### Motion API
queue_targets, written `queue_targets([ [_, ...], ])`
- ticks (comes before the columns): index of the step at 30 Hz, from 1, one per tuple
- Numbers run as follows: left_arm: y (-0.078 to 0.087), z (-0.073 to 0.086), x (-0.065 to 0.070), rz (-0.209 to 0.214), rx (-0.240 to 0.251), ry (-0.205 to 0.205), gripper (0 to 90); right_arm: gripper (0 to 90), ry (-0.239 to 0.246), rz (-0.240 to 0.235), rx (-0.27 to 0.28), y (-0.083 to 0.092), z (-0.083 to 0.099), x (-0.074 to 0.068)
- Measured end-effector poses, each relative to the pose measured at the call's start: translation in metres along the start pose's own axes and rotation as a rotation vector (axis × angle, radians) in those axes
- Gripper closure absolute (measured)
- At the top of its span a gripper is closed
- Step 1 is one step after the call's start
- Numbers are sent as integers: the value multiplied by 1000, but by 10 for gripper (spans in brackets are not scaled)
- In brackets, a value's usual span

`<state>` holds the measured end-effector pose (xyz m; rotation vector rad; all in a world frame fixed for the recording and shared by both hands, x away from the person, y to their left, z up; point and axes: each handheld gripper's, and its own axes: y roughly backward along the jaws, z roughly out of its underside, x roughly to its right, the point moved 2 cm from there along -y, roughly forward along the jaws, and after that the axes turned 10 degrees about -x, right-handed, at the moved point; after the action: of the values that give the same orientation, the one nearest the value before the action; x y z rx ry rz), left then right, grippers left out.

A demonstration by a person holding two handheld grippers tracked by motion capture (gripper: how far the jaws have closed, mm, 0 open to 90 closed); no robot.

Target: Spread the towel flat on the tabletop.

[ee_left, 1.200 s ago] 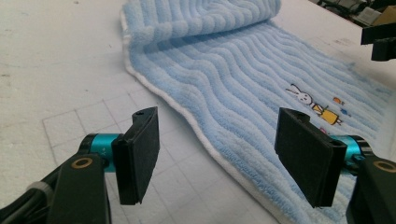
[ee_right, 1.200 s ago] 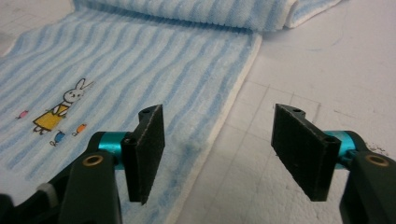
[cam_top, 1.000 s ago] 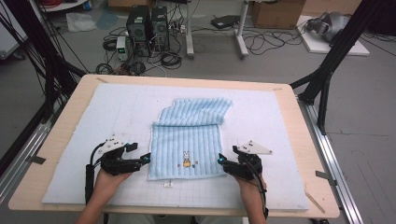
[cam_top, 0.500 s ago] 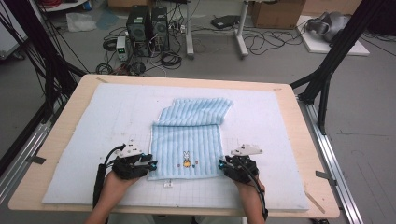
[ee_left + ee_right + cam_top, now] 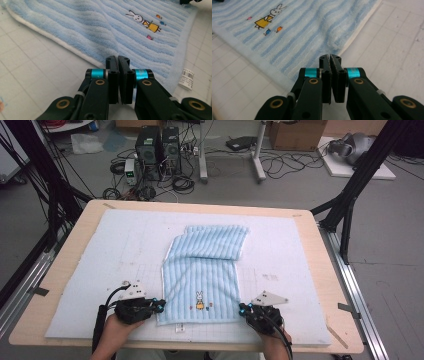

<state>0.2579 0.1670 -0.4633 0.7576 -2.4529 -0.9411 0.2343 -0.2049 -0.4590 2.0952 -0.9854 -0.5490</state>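
The left gripper [image 5: 118,58] has just closed its jaws on the blue towel's [image 5: 100,27] near edge.

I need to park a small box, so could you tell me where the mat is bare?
Wide bare strips of mat lie left of the towel and right of it. The near edge is crowded by both grippers.

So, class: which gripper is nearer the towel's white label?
Left. The left gripper sits just left of the label; the right gripper is at the towel's opposite corner.
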Motion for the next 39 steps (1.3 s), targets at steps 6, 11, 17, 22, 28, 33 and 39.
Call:
queue_targets([
  [6,10,12,11,27,15,-3,864,878,11,-24,26,12,15,-15],
  [11,14,22,25,74,20,-26,864,879,4,-33,49,27,32,-26],
  [17,13,28,38,105,68,-13,742,859,-11,-16,86,52,54,-35],
  [22,16,15,22,38,160,74,467,672,-65,29,125,50,44,-21],
  [28,17,-1,-1,-2,236,102,415,546,-138,85,173,35,21,3],
  [33,15,-10,-13,-17,268,121,415,563,-170,78,154,17,2,20],
  [39,15,-18,-20,-31,295,118,404,526,-179,91,72,-7,-11,23],
])
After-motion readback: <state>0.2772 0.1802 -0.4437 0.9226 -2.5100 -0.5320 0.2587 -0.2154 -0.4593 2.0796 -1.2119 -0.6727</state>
